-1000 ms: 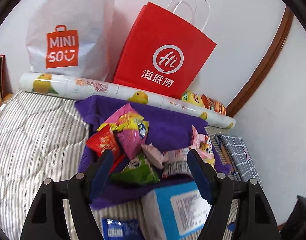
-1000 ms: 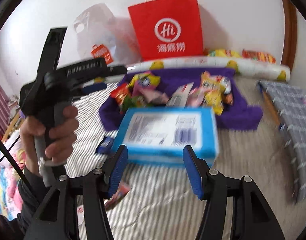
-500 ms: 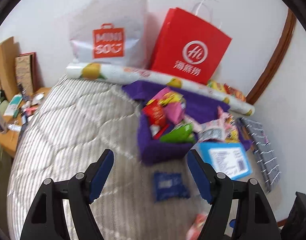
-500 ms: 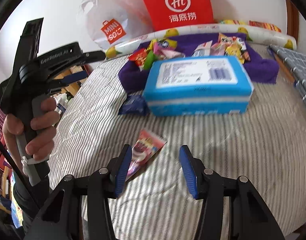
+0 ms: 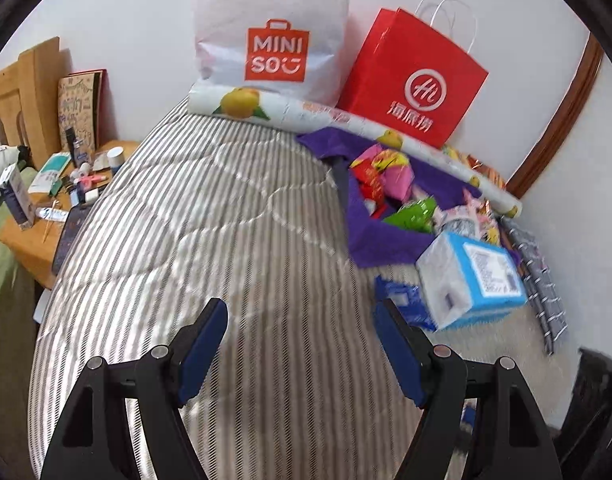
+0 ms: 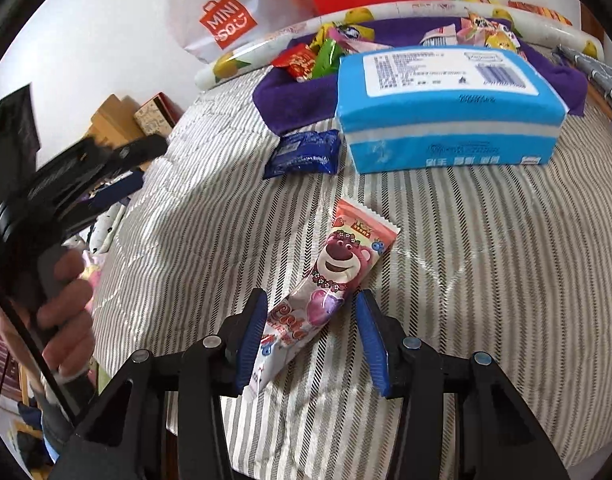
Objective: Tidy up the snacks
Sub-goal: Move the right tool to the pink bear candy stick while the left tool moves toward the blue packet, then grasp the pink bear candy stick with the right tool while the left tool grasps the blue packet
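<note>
pink bear snack packet (image 6: 325, 292) lies between the spread-apart right gripper (image 6: 311, 336) jaws near the bed's (image 6: 485, 264) front edge; left gripper (image 5: 302, 344) gapes empty.

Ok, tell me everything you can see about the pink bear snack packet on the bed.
The pink bear snack packet is a long, glossy, flat wrapper with a crimped top end, a cartoon bear face, a purple sweet pictured below it and partly readable lettering. It lies diagonally on the striped quilt, unopened as far as shows. Its lower end sits between the open right tongs, close to the left finger; contact is unclear.
</note>
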